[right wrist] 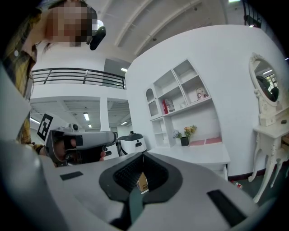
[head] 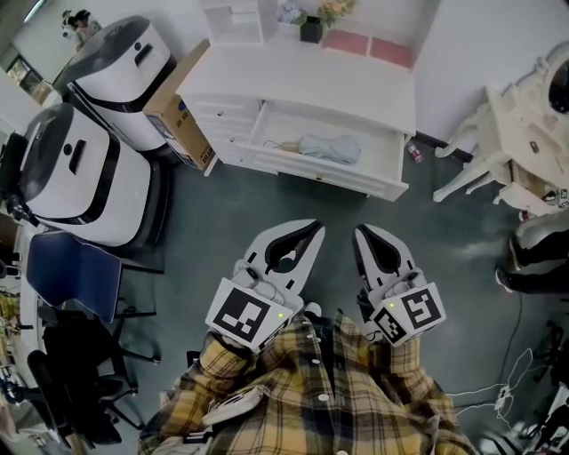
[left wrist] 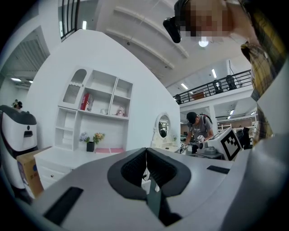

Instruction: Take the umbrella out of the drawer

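White dresser (head: 302, 84) is the ref pt: its wide drawer (head: 382, 151) is pulled open toward the person, and the folded pale-blue umbrella (head: 331, 147) lies inside it, roughly mid-length, thin strap trailing toward the dresser's left end, nothing touching it. Both tools sit on the near side of the dresser, well apart from it over the grey floor (head: 222, 204), tips aimed at the drawer front. The left gripper (head: 313, 229) has its jaws pressed together w/ nothing betw them (its own view shows the dark pads meeting along one line). The right gripper (head: 362, 233), just beside it, is likewise closed tip to tip and empty; the brown bit seen thru the opening behind its pads is a far-off cardboard box (head: 182, 111), not sth pinched. That box leans against the dresser's left end. Further left of the dresser stand two white-and-black machines (head: 116, 67), and nearer the person on that side a blue chair (head: 71, 271). On the dresser top, at the back: a black pot w/ flowers (head: 313, 25), two pink mats (head: 369, 44) to its right, a white shelf unit (head: 236, 19) to its left. Off the dresser's right end, a small reddish item (head: 414, 153) on the floor (too small to ID) and beyond it a white vanity table (head: 498, 124). Person's yellow plaid shirt (head: 329, 395) fills the bottom edge, opposite the dresser
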{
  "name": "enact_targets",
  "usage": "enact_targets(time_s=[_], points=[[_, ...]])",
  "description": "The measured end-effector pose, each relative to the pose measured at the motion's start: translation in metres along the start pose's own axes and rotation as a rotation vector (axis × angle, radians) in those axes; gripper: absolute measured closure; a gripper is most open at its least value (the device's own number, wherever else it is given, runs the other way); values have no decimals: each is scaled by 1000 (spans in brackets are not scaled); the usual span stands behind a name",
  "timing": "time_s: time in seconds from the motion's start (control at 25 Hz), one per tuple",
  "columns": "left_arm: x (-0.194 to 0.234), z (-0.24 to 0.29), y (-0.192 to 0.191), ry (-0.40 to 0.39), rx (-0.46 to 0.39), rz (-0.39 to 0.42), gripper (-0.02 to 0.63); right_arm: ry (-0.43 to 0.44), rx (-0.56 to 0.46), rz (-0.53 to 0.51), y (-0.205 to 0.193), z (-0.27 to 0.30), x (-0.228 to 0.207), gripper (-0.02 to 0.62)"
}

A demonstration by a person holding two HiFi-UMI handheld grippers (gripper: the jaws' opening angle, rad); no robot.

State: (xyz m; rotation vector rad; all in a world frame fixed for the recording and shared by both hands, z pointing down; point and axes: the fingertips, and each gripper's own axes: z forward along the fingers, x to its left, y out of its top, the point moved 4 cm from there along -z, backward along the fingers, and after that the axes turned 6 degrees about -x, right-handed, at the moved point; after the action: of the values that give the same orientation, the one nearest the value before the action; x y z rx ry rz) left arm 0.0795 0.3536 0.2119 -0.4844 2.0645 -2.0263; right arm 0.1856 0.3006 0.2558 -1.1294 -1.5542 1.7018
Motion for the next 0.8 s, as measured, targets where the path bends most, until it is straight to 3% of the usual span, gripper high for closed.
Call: enact_targets(time_s=[0.32,0.8], points=[[71,42,-2,-25,19,-42,584,-17,40,10,-4,70,-24,578],[180,100,-2,-141,39,-72,584,-118,77,-7,-5,177,-59,578]])
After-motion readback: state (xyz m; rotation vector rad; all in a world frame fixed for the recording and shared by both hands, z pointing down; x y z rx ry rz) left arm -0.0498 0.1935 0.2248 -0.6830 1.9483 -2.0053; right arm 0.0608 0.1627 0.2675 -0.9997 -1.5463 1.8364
